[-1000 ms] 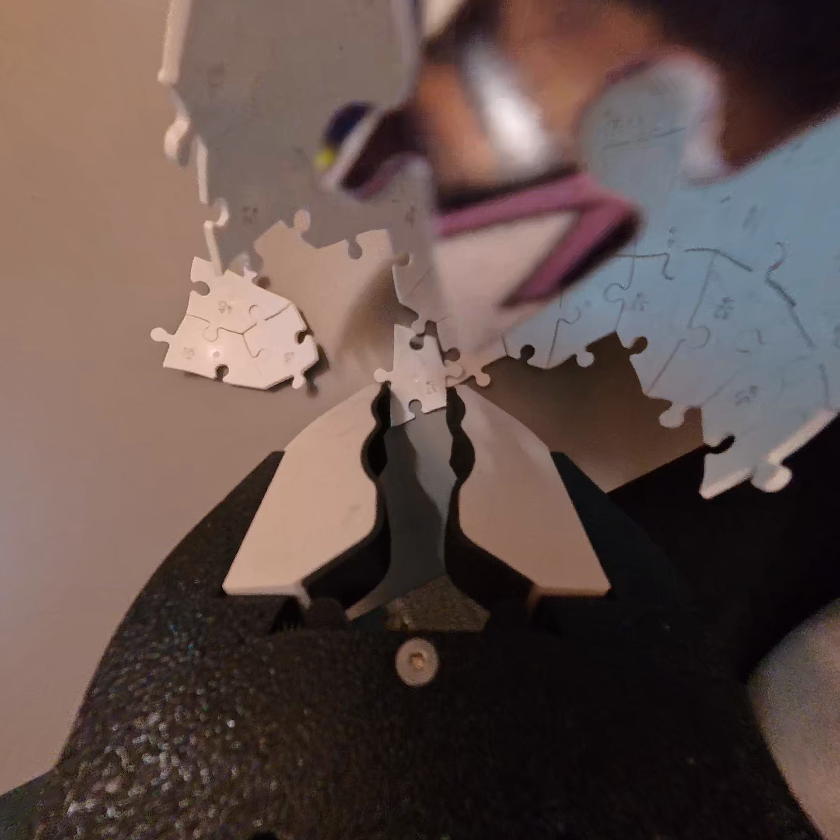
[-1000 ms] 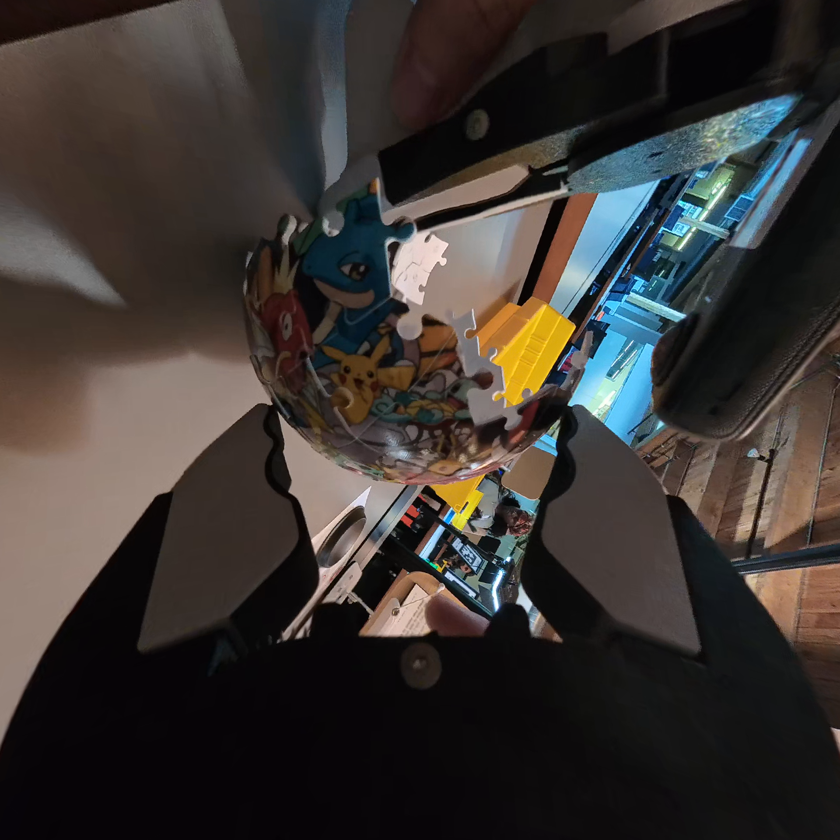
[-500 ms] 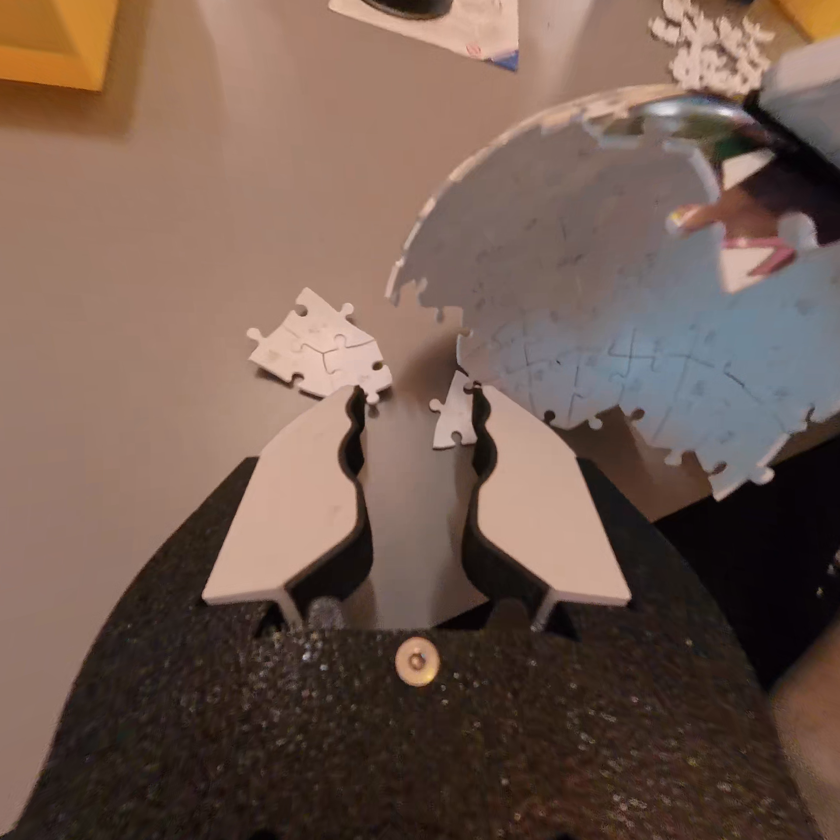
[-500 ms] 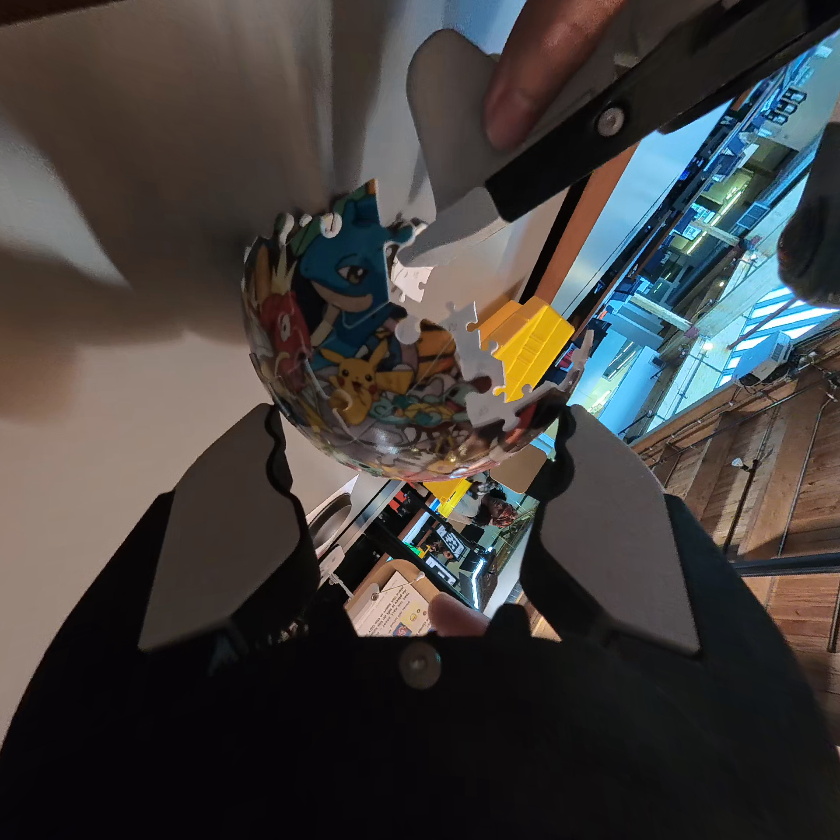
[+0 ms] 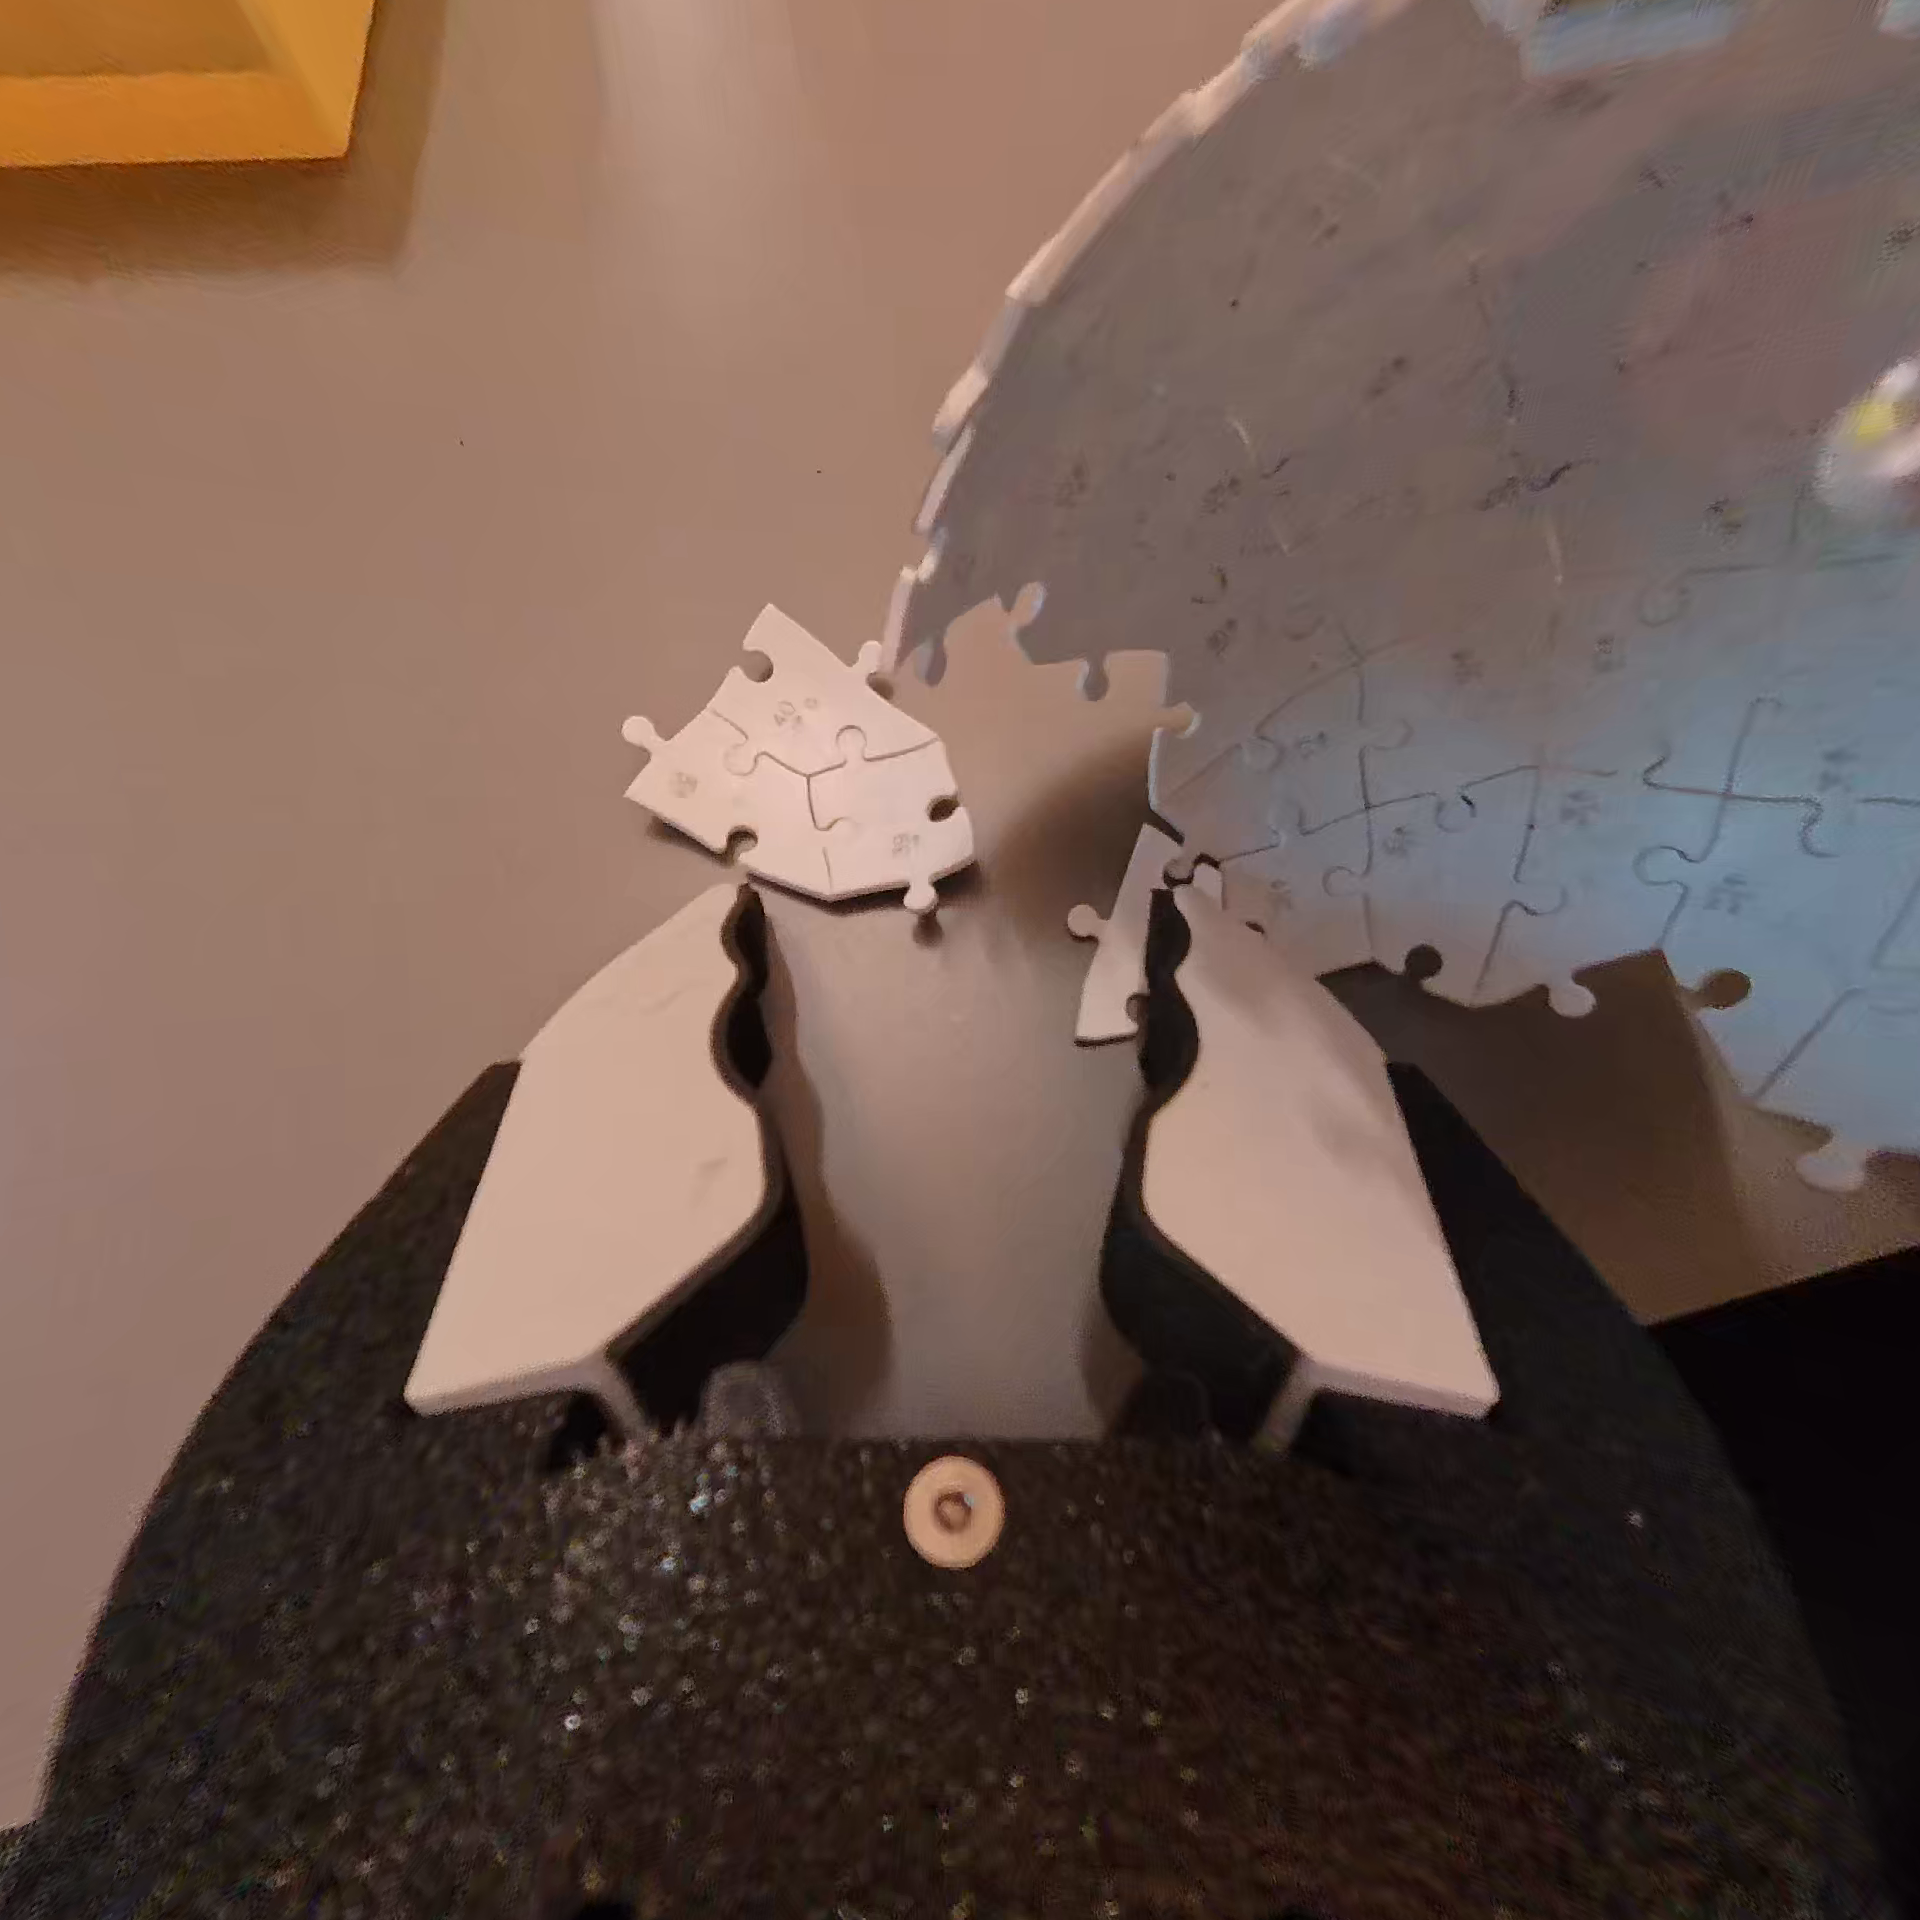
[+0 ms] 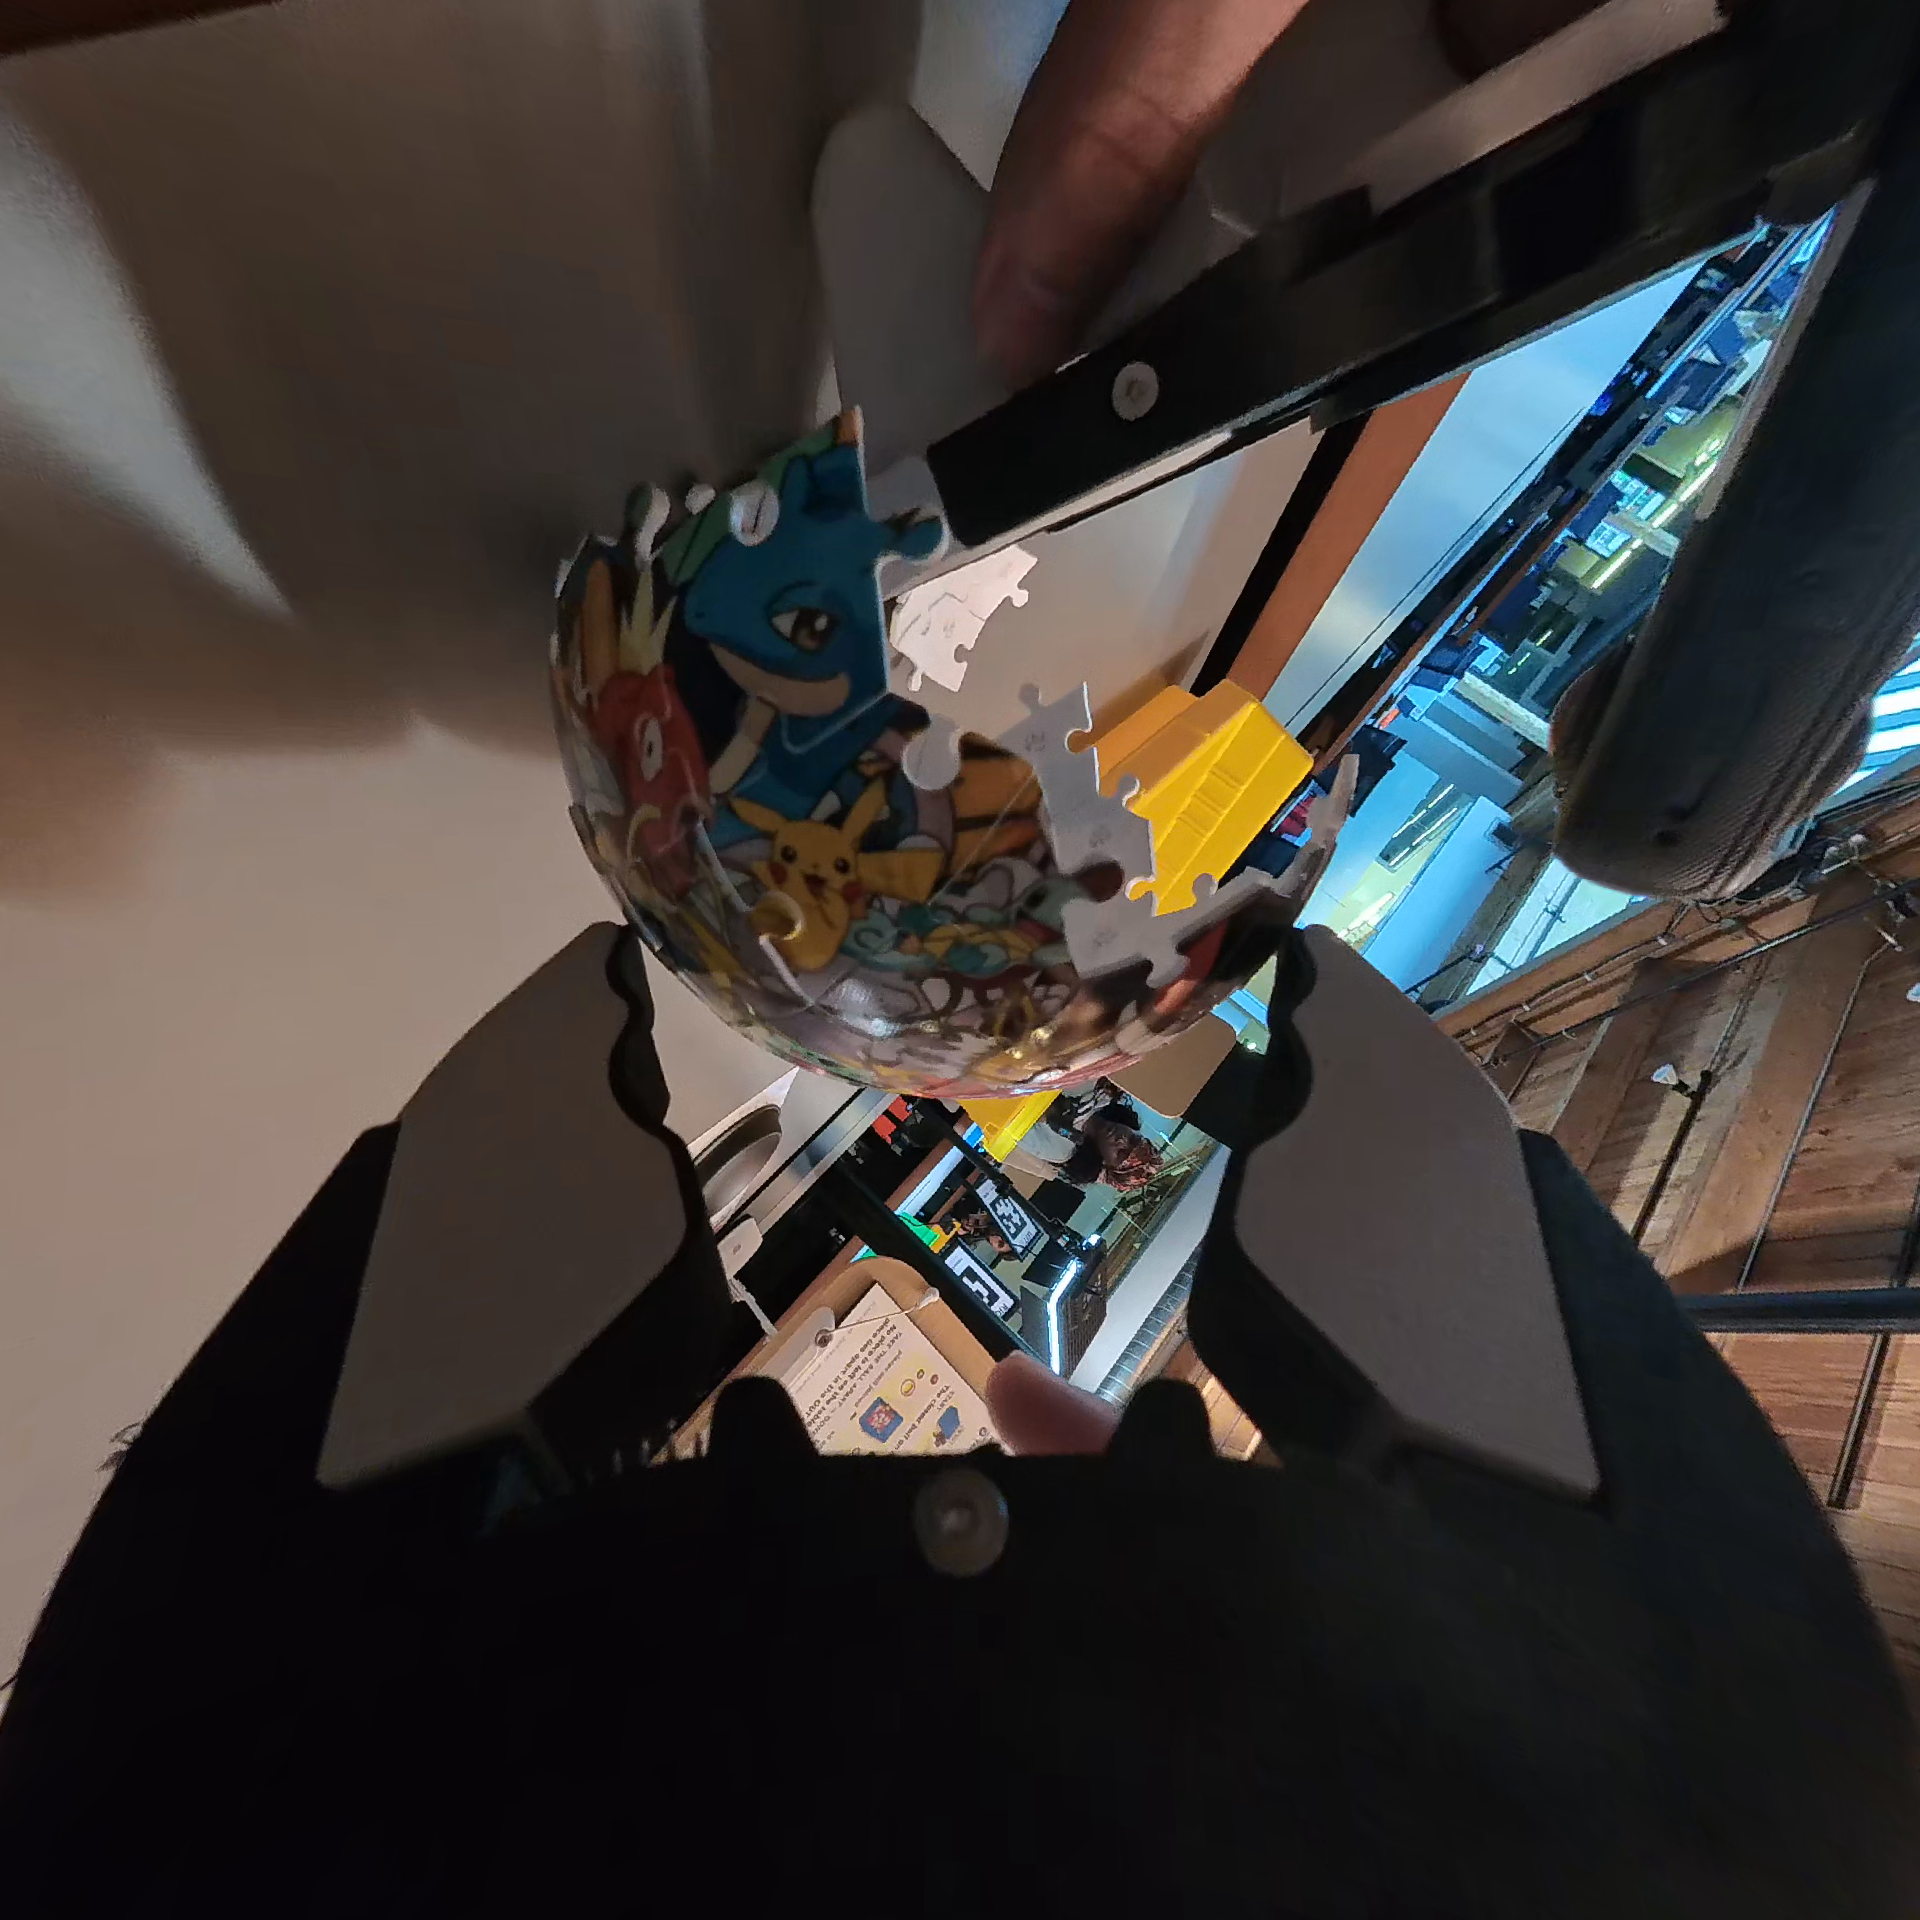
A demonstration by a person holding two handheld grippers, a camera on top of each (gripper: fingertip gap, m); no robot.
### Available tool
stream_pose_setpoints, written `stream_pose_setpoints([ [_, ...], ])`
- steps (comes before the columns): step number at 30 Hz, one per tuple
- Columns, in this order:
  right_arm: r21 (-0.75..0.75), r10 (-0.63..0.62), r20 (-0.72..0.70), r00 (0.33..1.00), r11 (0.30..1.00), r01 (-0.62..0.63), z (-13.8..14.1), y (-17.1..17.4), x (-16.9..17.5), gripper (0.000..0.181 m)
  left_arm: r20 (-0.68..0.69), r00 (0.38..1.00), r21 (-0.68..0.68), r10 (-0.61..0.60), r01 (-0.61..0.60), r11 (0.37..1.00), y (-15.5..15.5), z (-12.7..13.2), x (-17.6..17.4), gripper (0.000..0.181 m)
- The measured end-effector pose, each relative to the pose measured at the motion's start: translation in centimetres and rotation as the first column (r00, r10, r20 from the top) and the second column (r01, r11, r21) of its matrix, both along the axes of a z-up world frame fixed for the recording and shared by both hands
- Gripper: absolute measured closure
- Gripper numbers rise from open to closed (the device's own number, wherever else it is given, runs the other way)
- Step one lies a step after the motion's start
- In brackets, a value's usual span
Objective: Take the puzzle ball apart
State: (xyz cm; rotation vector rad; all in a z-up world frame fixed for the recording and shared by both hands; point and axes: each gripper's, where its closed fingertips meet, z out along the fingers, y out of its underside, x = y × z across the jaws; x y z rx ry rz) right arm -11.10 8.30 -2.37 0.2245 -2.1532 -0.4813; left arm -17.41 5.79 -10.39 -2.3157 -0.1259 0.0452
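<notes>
- Left wrist view: rides the left gripper [image 5: 951, 914], looks down on the tabletop [image 5: 312, 644], very near; the puzzle ball [image 5: 1507, 623] shows its pale inside at right.
- Right wrist view: rides the right gripper [image 6: 961, 977], tilted, faces out past the table to the far room, close on the ball's printed outside.
- Shared: ball, yellow bin [image 6: 1205, 790], left gripper.

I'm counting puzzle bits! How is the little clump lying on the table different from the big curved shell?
The little clump is only a few joined pieces; the big curved shell is many. The clump lies on the table untouched; the shell is held up between the right gripper jaws. The clump looks nearly flat; the shell bulges like a bowl. Both show plain whitish backs with jigsaw knobs.
</notes>
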Motion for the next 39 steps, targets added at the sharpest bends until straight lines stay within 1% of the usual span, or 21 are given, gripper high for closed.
stream_pose_setpoints([
  [4, -0.005, 0.0, 0.008, 1.0, 1.0, 0.0, 0.1, -0.4, 0.0, 0.068, -0.001, 1.0, -0.004, 0.005, -0.005, 1.0, 0.1, 0.0, 0.0, 0.109],
  [15, -0.021, -0.008, 0.012, 1.0, 1.0, 0.008, 0.0, -0.3, 0.1, 0.068, 0.013, 1.0, -0.02, -0.003, 0.004, 1.0, 0.2, -0.1, 0.2, 0.111],
  [17, -0.032, -0.011, 0.014, 1.0, 0.999, 0.011, 0.0, -0.2, 0.0, 0.068, 0.013, 1.0, -0.025, -0.016, 0.017, 1.0, 0.2, -0.1, 0.4, 0.114],
  [20, -0.045, -0.014, 0.019, 1.0, 0.999, 0.015, 0.0, 0.0, 0.0, 0.068, -0.012, 0.999, -0.043, -0.042, 0.042, 0.998, 0.3, 0.0, 0.6, 0.119],
  [23, -0.07, -0.023, 0.025, 0.999, 0.997, 0.024, -0.1, 0.0, 0.0, 0.068, -0.065, 0.996, -0.056, -0.062, 0.058, 0.997, 0.5, 0.2, 0.6, 0.121],
  [25, -0.068, -0.028, 0.022, 0.999, 0.997, 0.029, -0.1, 0.2, 0.0, 0.068, -0.053, 0.998, -0.036, -0.033, 0.032, 0.999, 0.7, 0.2, 0.4, 0.116],
  [27, -0.073, -0.027, 0.013, 1.0, 0.997, 0.028, -0.1, 0.2, 0.0, 0.068, 0.026, 1.0, -0.011, -0.017, 0.017, 1.0, 0.8, 0.1, 0.6, 0.114],
  [30, -0.077, -0.023, 0.007, 1.0, 0.997, 0.024, -0.1, 0.2, -0.1, 0.068, 0.077, 0.997, 0.023, 0.003, -0.005, 1.0, 1.1, 0.4, 0.5, 0.111],
  [32, -0.077, -0.024, 0.007, 1.0, 0.997, 0.025, -0.1, 0.2, -0.1, 0.068, 0.016, 1.0, -0.006, 0.0, 0.0, 1.0, 0.9, 0.1, 0.1, 0.117],
  [34, -0.082, -0.025, 0.009, 1.0, 0.996, 0.026, -0.1, 0.2, -0.1, 0.068, -0.028, 1.0, -0.016, 0.003, -0.004, 1.0, 0.9, 0.1, -0.1, 0.116],
  [36, -0.08, -0.03, 0.008, 1.0, 0.996, 0.031, -0.1, 0.3, -0.1, 0.068, -0.033, 0.999, -0.013, 0.001, -0.001, 1.0, 0.9, 0.1, -0.1, 0.116],
  [39, -0.08, -0.033, 0.005, 0.999, 0.996, 0.033, -0.1, 0.3, -0.1, 0.068, 0.006, 1.0, 0.002, 0.024, -0.024, 1.0, 0.9, 0.0, -0.3, 0.109],
])
